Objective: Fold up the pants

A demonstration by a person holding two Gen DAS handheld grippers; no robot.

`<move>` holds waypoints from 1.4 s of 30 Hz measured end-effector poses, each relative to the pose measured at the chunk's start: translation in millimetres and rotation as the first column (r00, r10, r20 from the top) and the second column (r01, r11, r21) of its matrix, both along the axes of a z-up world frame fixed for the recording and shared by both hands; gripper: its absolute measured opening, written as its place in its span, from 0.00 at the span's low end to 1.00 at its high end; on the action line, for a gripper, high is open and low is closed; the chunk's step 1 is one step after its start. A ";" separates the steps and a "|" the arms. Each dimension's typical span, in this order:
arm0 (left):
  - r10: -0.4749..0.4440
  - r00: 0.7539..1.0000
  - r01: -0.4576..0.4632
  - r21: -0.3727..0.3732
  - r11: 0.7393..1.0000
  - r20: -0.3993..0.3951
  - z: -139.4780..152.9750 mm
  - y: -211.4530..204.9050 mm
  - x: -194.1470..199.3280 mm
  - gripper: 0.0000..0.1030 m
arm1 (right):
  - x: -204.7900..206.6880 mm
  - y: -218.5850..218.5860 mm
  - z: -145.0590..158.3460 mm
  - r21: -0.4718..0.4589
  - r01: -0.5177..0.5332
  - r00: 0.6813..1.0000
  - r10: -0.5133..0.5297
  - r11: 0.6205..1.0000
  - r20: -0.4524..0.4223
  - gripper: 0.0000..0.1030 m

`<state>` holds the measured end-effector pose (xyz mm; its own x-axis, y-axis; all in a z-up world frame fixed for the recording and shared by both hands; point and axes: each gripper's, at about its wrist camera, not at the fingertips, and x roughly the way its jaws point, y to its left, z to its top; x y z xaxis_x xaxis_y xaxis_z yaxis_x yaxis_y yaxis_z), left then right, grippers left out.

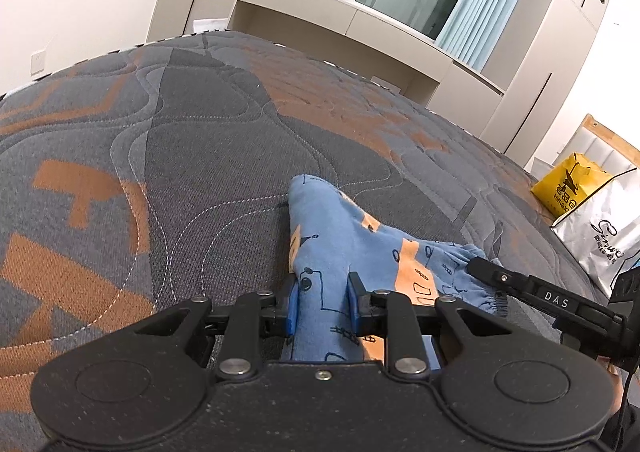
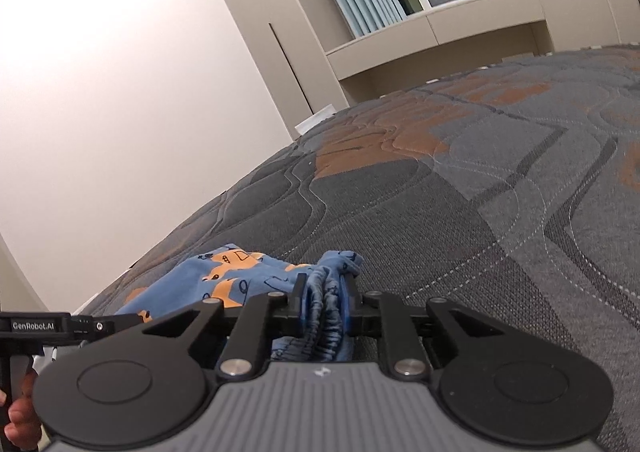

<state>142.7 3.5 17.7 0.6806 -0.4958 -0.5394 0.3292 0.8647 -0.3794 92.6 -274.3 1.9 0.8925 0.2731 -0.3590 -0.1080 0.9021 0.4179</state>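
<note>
Pants (image 1: 332,248): L gripper (image 1: 322,306) clamps leg fabric, R gripper (image 2: 324,310) clamps waistband; cloth runs to 12 o'clock on bed (image 1: 200,132).

R gripper (image 2: 323,302) clamped on pants (image 2: 224,280)

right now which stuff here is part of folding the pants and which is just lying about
Part of the job:
- blue patterned pants
- left gripper, shut on a fold of the pants
- right gripper, shut on the gathered waistband
- quilted mattress under the pants

Just lying about:
- yellow bag
- silver bag
</note>
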 end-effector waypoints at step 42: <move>0.101 0.987 -0.102 -0.002 0.995 0.123 47.8 -12.5 118.1 0.24 | 135.6 17.6 78.3 -0.120 -0.039 0.995 0.049 0.992 0.088 0.21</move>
<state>260.8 -9.0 65.5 0.7884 -0.4188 -0.4506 0.2834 0.8974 -0.3383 228.2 -256.7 80.1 0.9109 0.2734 -0.3092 -0.1811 0.9379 0.2960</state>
